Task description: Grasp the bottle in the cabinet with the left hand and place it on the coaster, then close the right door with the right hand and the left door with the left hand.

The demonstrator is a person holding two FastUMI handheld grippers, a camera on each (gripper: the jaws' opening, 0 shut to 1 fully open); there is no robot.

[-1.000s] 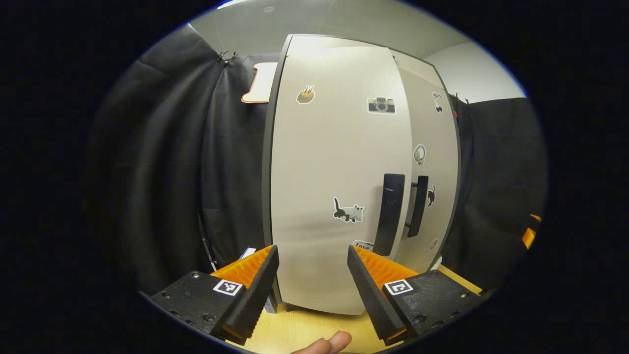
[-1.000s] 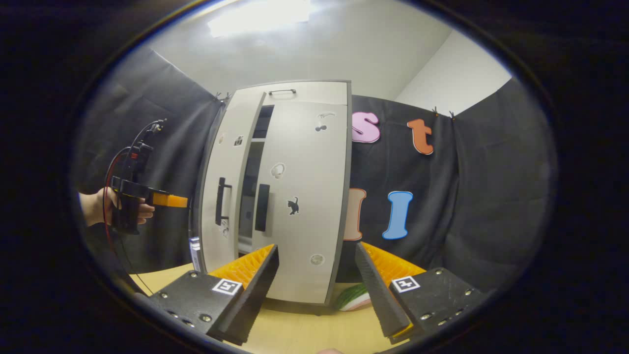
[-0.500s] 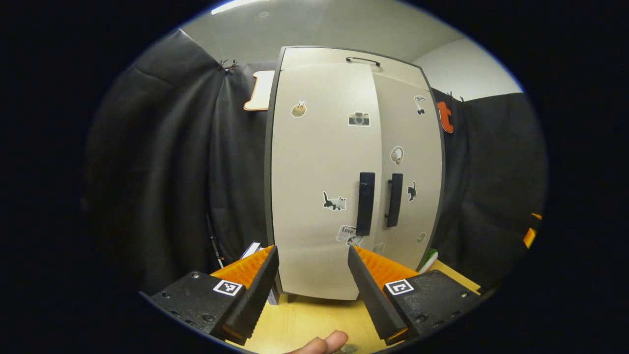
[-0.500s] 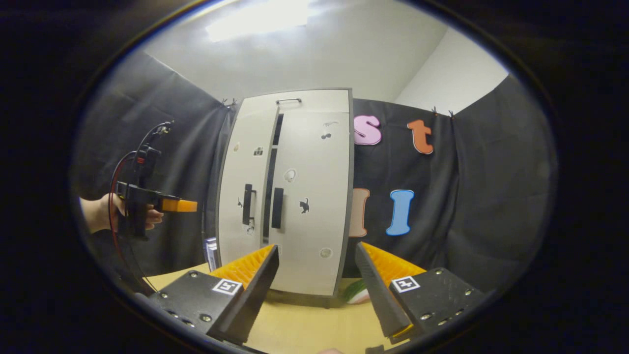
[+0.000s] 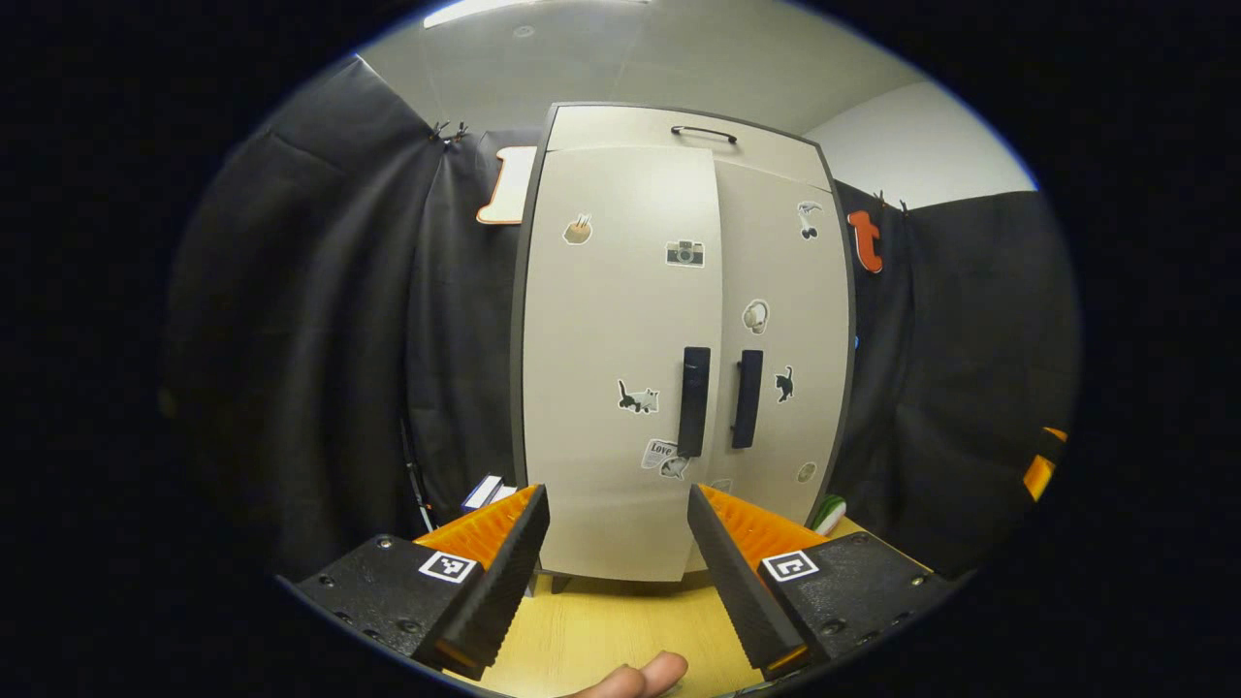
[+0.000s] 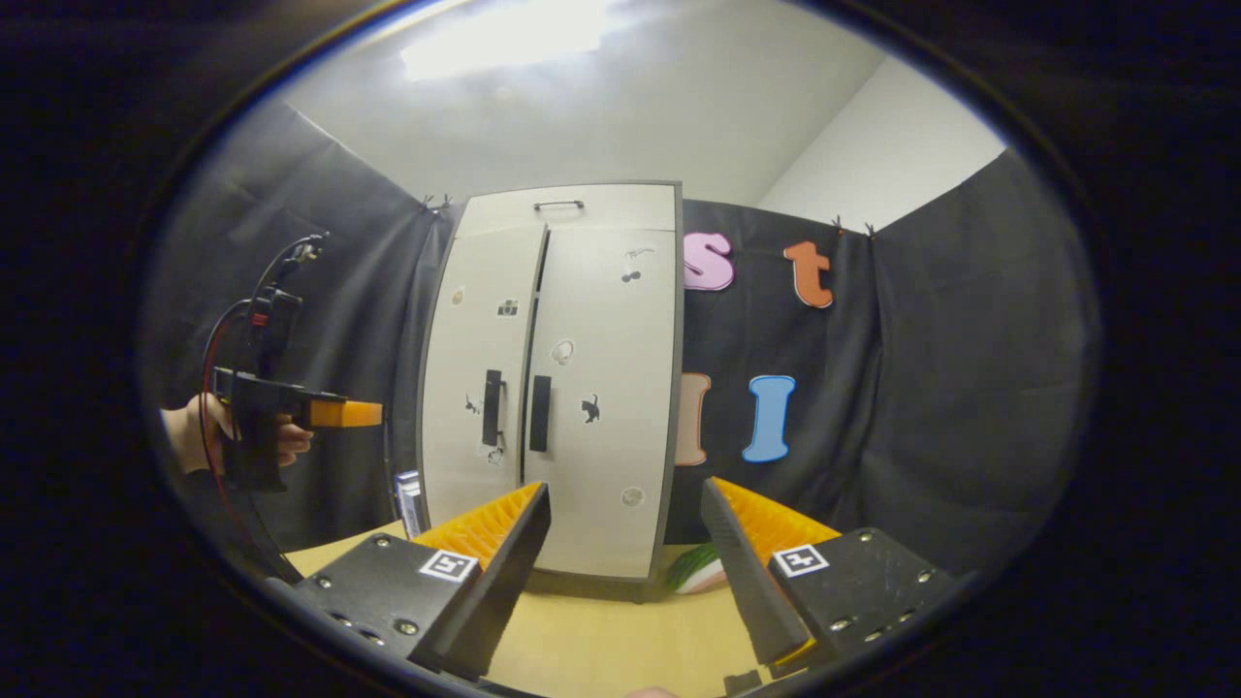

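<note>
**Cabinet doors nearly shut, both claws empty**

Cabinet (image 5: 620, 388) stands on the wooden table (image 5: 601, 640), its left door (image 5: 606, 320) and right door (image 5: 776, 291) almost together. A thin dark gap shows between them in the right gripper view. The left claw (image 5: 616, 562) and right claw (image 6: 625, 562) are wide open, touching nothing. A green thing (image 6: 693, 572) peeks out beside the cabinet, hard to make out.

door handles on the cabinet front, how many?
3. Left door handle and right door handle flank the centre seam; a thin top handle sits on the panel above the doors.
</note>
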